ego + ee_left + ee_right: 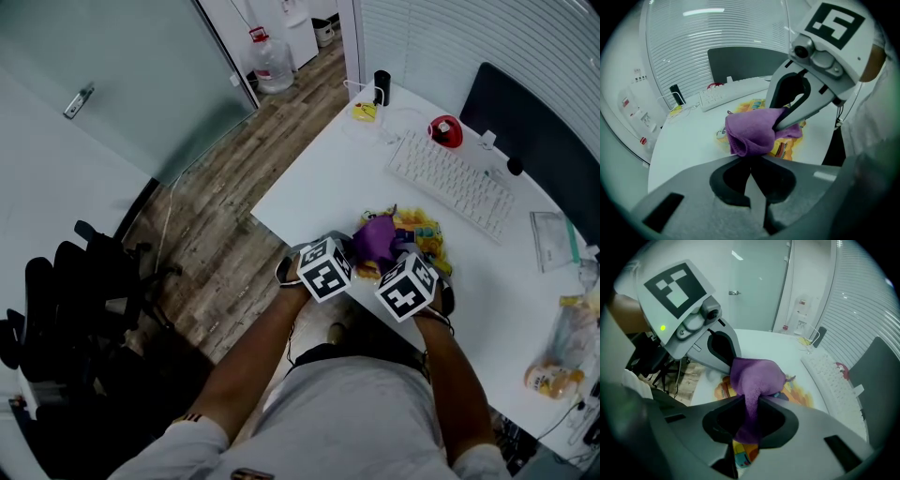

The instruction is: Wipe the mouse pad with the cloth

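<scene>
Presently, hazards first. Slip of the cloth (377, 240) out of the left tool (749, 158): clenched only on a thin edge right at the jaw tips, with the bulk of the fabric bunched just ahead, so likely lost on any sharp pull from the opposite side. Firmer hold at the right tool (749, 403): clamped on a fold, a tail of fabric hanging back through the jaws toward the camera. Poor wiping contact: purple fabric gathered into a lump between the two tools, lifted off or barely resting on the mouse pad (429, 236) directly beneath the tips, so little flat face to press unless spread and lowered. Dragging of the mouse pad across the tabletop (314, 192): probable under a hard push, nothing seen pinning it. Knock against the keyboard (452, 183), lying beyond the tips, on a long forward stroke. Pose: left forearm (267, 352) and right forearm (452, 375) reaching forward from the body and converging; tools close together, angled toward each other, marker cubes (325, 269) uppermost, jaws pointed down and inward at the lump.
</scene>
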The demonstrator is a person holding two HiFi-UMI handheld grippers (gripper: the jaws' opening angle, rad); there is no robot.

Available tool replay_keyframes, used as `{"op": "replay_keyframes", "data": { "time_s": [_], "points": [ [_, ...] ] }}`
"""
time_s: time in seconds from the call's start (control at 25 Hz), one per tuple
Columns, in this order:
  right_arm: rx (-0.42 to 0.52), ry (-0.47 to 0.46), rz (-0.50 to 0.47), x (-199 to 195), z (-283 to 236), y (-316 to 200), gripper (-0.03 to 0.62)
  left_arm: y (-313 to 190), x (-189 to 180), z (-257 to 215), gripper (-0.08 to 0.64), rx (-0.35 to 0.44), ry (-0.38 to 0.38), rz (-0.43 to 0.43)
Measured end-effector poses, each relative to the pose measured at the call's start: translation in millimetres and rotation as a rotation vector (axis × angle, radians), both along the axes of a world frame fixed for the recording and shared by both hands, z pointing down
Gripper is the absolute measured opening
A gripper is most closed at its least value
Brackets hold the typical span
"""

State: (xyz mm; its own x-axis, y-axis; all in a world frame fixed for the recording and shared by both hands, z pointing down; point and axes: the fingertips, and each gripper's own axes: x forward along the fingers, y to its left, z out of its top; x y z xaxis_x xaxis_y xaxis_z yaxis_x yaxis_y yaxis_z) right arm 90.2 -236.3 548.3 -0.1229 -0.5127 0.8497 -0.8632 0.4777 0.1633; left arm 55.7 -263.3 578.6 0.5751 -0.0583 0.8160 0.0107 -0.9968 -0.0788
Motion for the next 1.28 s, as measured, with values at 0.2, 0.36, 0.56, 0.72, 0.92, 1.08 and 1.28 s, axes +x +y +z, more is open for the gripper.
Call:
{"op": "replay_keyframes", "data": {
  "time_s": [0.2,0.36,0.56,0.72,0.92,1.08,1.28],
  "points": [
    [-0.012,0.01,0.056,32,0,20,0.069,0,-1,0,0.015,0.001,0.004,-0.004],
    [-0.019,0.021,0.113,62,1,36,0.069,-1,-1,0,0.015,-0.004,0.004,-0.009],
    [-0.026,0.023,0.202,98,2,57,0.069,-1,-1,1,0.015,-0.003,0.0,-0.013],
    [-0.022,0.033,0.238,121,1,70,0.069,-1,0,1,0.015,-0.001,-0.004,-0.017],
    [-0.027,0.033,0.294,134,-1,84,0.07,-1,0,1,0.015,-0.006,-0.004,-0.017],
    [0.019,0.043,0.259,123,-16,81,0.07,-1,0,1,0.015,-0.006,0.0,-0.018],
    [0.063,0.015,0.184,75,-35,72,0.069,-1,0,1,0.015,-0.005,0.006,-0.017]
  ]
}}
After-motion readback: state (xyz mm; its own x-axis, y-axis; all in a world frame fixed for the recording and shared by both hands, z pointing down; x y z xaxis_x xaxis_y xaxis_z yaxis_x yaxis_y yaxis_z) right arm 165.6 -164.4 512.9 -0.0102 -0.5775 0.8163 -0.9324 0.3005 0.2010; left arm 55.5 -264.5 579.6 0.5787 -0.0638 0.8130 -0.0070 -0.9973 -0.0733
